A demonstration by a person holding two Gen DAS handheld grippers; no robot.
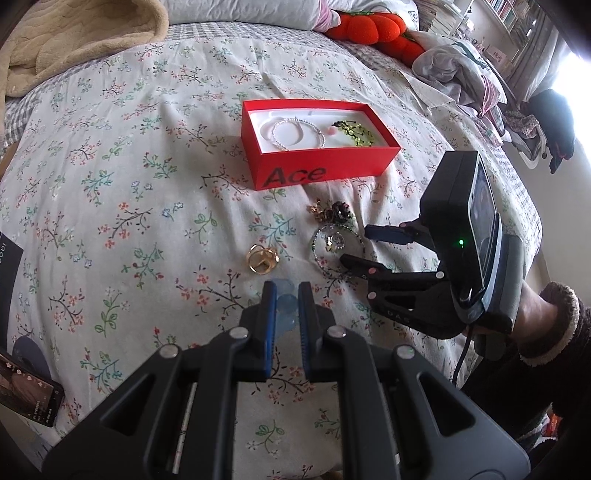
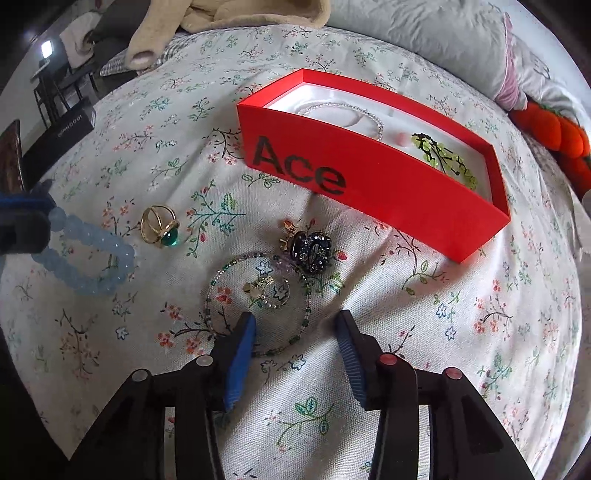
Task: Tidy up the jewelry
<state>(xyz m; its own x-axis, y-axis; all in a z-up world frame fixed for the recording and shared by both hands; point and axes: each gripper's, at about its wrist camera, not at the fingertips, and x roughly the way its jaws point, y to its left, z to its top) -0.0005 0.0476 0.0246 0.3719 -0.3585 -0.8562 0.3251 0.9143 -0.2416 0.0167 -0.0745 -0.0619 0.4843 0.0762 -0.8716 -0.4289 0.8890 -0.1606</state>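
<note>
My left gripper [image 1: 288, 287] is shut on a light blue bead bracelet [image 2: 85, 258], which trails on the floral bedsheet. My right gripper [image 2: 297, 321] stands open over the near arc of a thin green bead bracelet [image 2: 221, 295]; the arc lies between the pads, unpressed. Inside that loop lies a small gold charm [image 2: 264, 288]. A dark jewelled ring [image 2: 312, 251] and a gold ring with a green stone [image 2: 159, 227] lie nearby. Behind them, the red "Ace" box [image 1: 321, 162] holds a clear bead bracelet [image 1: 297, 133] and a yellow-green piece [image 1: 354, 131].
A phone [image 1: 26, 391] and a black box [image 2: 59, 136] lie at the bed's left edge. A beige blanket [image 1: 74, 37], a pillow [image 2: 443, 33] and an orange plush [image 1: 369, 26] sit at the back. A sleeved hand [image 1: 554, 325] holds the right gripper.
</note>
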